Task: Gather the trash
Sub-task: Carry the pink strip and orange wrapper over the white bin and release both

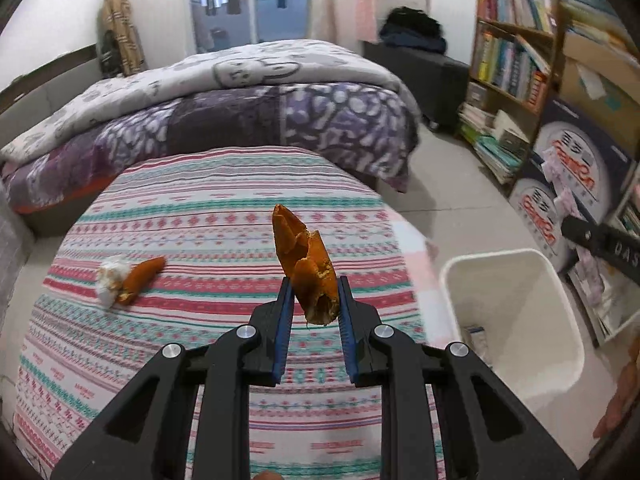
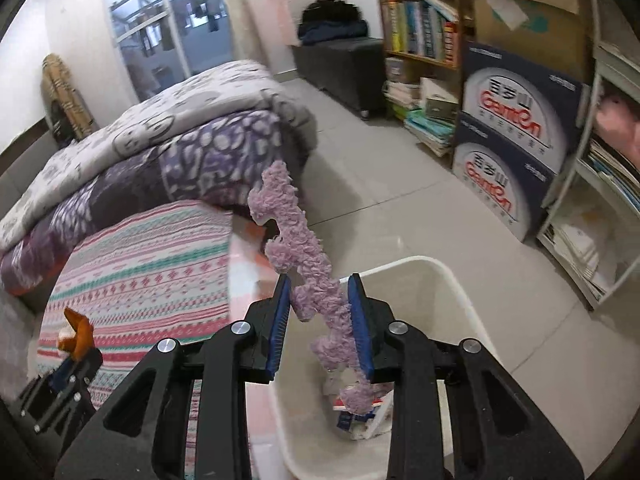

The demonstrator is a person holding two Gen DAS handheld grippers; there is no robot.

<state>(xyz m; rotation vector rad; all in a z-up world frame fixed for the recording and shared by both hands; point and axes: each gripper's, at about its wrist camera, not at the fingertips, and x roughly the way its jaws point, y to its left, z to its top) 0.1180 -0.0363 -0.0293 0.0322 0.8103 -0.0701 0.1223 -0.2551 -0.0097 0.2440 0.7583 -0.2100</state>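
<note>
My left gripper (image 1: 314, 298) is shut on an orange peel (image 1: 305, 264) and holds it upright above the striped cloth (image 1: 200, 360). A second orange peel with a white tissue wad (image 1: 128, 280) lies on the cloth to the left. My right gripper (image 2: 318, 300) is shut on a strip of fuzzy purple scrap (image 2: 304, 256), held over the white trash bin (image 2: 452, 304). The scrap's lower end hangs into the bin. The bin (image 1: 516, 312) also shows at the right in the left wrist view. The left gripper with its peel (image 2: 78, 334) shows at the lower left in the right wrist view.
Paper trash (image 2: 360, 412) lies in the bin's bottom. A bed with a purple quilt (image 1: 240, 120) stands behind the cloth. A bookshelf (image 1: 516, 40) and stacked blue boxes (image 2: 516, 148) line the right wall. Tiled floor (image 2: 380, 168) lies between.
</note>
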